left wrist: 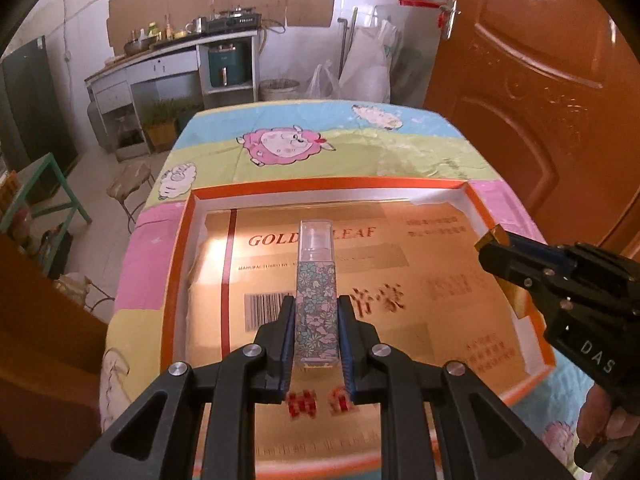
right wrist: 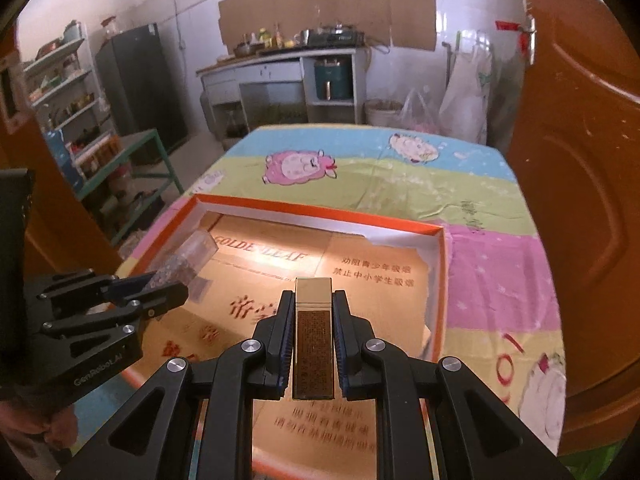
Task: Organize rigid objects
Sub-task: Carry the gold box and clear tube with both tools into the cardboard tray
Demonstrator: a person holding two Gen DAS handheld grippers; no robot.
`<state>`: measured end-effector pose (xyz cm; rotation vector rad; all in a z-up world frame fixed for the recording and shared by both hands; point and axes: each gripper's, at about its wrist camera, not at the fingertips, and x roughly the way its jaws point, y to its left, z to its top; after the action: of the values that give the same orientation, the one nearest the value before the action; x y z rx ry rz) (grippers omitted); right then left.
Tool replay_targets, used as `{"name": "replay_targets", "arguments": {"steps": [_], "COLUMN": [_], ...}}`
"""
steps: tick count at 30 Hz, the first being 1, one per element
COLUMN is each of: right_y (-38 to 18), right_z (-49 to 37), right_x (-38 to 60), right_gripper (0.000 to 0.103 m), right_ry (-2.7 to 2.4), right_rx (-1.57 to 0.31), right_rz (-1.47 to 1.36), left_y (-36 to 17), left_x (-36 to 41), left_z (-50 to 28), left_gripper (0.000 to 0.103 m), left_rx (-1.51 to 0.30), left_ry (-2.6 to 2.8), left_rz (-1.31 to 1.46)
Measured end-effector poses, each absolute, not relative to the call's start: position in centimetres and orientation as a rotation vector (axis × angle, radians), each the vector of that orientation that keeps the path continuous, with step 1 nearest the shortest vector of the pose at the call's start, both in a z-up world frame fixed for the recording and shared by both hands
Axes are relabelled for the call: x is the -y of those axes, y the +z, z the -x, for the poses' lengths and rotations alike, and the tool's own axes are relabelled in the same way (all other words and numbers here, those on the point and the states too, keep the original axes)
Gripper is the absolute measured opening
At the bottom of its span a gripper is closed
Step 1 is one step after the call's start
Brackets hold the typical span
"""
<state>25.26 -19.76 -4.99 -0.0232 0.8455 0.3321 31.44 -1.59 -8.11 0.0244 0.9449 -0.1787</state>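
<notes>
Grippers both over orange box (left wrist: 180, 264): left gripper (left wrist: 316, 312) clamps floral bottle (left wrist: 316, 300) w/ clear cap, right gripper (right wrist: 313, 312) clamps gold-topped brown lighter (right wrist: 313, 344).

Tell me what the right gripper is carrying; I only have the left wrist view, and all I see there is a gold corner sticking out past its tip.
Observer: The right gripper is shut on a slim gold lighter with a brown textured face.
Operator: Report what lies under it.
Observer: The orange-rimmed tray, over its gold liner with printed characters.
Operator: Describe the room left of the table.
Observer: White shelves stocked with goods stand beside a dark fridge.
</notes>
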Motion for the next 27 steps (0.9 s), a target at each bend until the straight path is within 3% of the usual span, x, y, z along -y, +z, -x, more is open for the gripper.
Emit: {"name": "replay_targets", "arguments": {"steps": [27], "right_y": [-9.4], "right_z": [-31.0], "right_x": [18.7], "right_gripper": [0.018], "right_ry": [0.331], "right_rx": [-0.960], "right_rz": [0.033], "left_y": [-11.5], "left_x": [0.9], "left_z": [-35.7], "left_gripper": [0.020], "left_rx": [-1.011], "left_ry": [-0.166], "left_rz": [-0.014]}}
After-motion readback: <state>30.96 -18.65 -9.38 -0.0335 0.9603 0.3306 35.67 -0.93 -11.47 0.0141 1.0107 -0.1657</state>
